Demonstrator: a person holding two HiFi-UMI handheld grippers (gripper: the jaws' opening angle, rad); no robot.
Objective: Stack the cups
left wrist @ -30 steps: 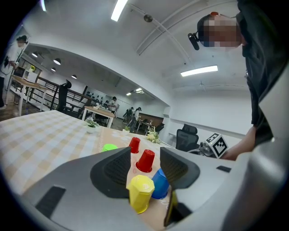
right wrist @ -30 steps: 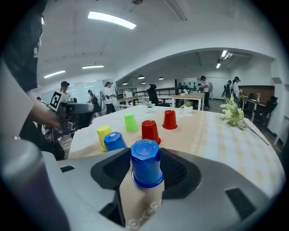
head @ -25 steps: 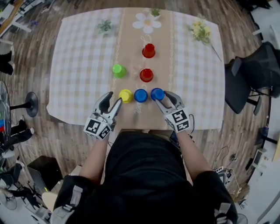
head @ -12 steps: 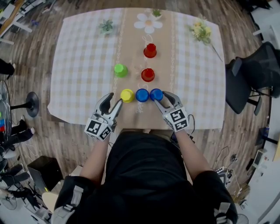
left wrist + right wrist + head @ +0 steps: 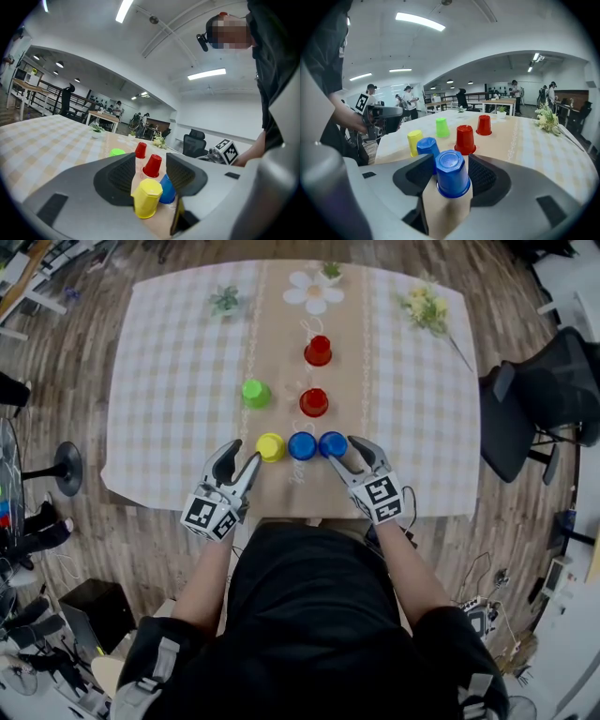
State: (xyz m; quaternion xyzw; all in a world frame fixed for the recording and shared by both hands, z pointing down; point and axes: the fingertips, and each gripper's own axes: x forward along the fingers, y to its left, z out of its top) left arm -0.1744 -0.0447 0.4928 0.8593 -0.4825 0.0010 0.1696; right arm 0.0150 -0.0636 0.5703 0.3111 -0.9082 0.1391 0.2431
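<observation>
Several upturned cups stand on the checked tablecloth (image 5: pixel 178 362). Near the front edge a yellow cup (image 5: pixel 270 446), a blue cup (image 5: pixel 302 445) and a second blue cup (image 5: pixel 333 443) form a row. Behind them are a green cup (image 5: pixel 255 392) and two red cups (image 5: pixel 314 401) (image 5: pixel 318 350). My right gripper (image 5: pixel 343 450) straddles the second blue cup (image 5: pixel 452 173), which stands on the table; its jaws have just been opening and stand open beside it. My left gripper (image 5: pixel 242 452) is open and holds nothing, with the yellow cup (image 5: pixel 147 199) just beyond its tips.
A flower-shaped mat (image 5: pixel 314 292), a small plant (image 5: pixel 224 301) and a bunch of flowers (image 5: pixel 427 307) lie along the far side. The table's front edge runs just under both grippers. A dark office chair (image 5: pixel 539 399) stands to the right.
The blue cup between the right jaws has shifted a little left, now close beside the other blue cup. The left gripper has not moved.
</observation>
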